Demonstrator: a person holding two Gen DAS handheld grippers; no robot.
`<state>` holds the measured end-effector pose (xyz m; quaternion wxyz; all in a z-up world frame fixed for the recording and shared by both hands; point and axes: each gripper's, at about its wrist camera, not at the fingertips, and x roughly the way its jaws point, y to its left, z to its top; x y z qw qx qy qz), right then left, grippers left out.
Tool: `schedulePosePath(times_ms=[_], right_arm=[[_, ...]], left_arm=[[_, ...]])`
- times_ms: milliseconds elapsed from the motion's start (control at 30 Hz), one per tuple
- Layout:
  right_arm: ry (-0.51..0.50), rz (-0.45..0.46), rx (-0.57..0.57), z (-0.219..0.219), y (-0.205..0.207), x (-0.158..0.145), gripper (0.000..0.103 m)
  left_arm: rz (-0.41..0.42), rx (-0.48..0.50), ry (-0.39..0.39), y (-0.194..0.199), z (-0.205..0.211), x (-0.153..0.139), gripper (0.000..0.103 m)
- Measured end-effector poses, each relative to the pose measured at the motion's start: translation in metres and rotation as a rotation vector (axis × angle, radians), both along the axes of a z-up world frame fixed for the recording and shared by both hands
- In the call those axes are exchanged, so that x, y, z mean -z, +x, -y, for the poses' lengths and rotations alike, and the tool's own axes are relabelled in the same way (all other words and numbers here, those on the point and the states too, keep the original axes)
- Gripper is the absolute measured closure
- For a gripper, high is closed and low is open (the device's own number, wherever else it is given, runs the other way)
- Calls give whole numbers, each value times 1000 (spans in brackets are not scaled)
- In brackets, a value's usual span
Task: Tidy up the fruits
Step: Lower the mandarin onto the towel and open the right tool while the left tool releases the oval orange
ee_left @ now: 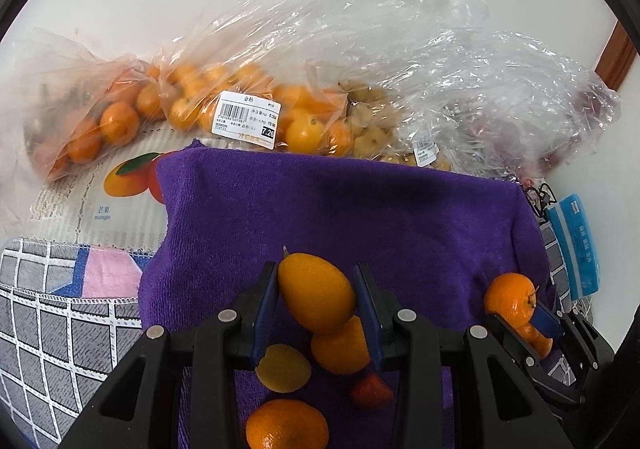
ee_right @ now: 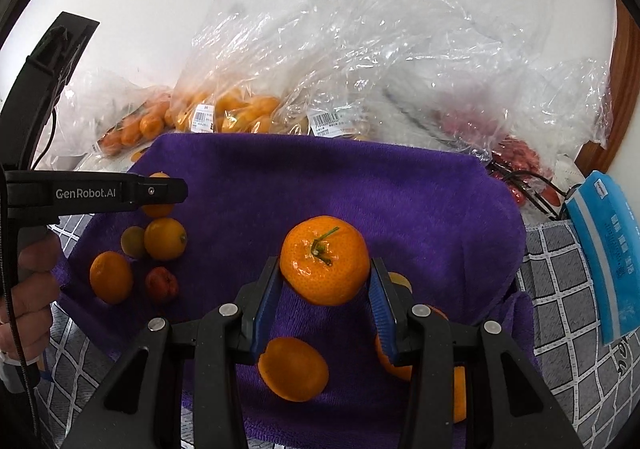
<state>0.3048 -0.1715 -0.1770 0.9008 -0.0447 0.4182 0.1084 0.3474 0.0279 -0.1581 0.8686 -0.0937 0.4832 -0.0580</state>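
My left gripper [ee_left: 316,291] is shut on an oval kumquat [ee_left: 314,289] held over the purple towel [ee_left: 340,209]. Below it lie a kumquat [ee_left: 342,347], a yellow fruit [ee_left: 283,367], a mandarin [ee_left: 287,427] and a small red fruit [ee_left: 371,391]. My right gripper [ee_right: 325,273] is shut on a mandarin [ee_right: 325,260] with a green stem, above the towel [ee_right: 340,185]. It also shows in the left wrist view [ee_left: 512,299]. More mandarins [ee_right: 293,368] lie under the right gripper. The left gripper [ee_right: 160,191] shows at left above a fruit cluster [ee_right: 165,239].
Plastic bags of kumquats [ee_left: 240,105], mandarins [ee_left: 104,125], pale fruit [ee_left: 372,125] and red fruit [ee_right: 516,153] line the wall behind the towel. A blue tissue packet [ee_right: 608,249] lies at the right. A checked cloth [ee_left: 60,309] covers the table. A mango-print sheet [ee_left: 120,189] lies at left.
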Motion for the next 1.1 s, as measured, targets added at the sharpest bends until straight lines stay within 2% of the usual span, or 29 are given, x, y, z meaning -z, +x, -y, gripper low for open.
schedulePosePath(times_ms=[433,700,800,933,1100], right_arm=[[-31,-26,-3,-5,2,12,60],[-48,-33,-5,-7,1,15,60],[-57,-39,-8,-8,0,15,59],[-48,-48,-2,-8,-3,10,54],[-52,-34,13,-9,-12,-2,53]], left_arm=[[-49,-16,-8,9,-2,17,67],[-38,3,10,5,3,17,67],[-25,-4,33,1,2,13,63],[-21,-18,31,-5,1,7,58],[-12,-20,38,-16,-2,-3,54]])
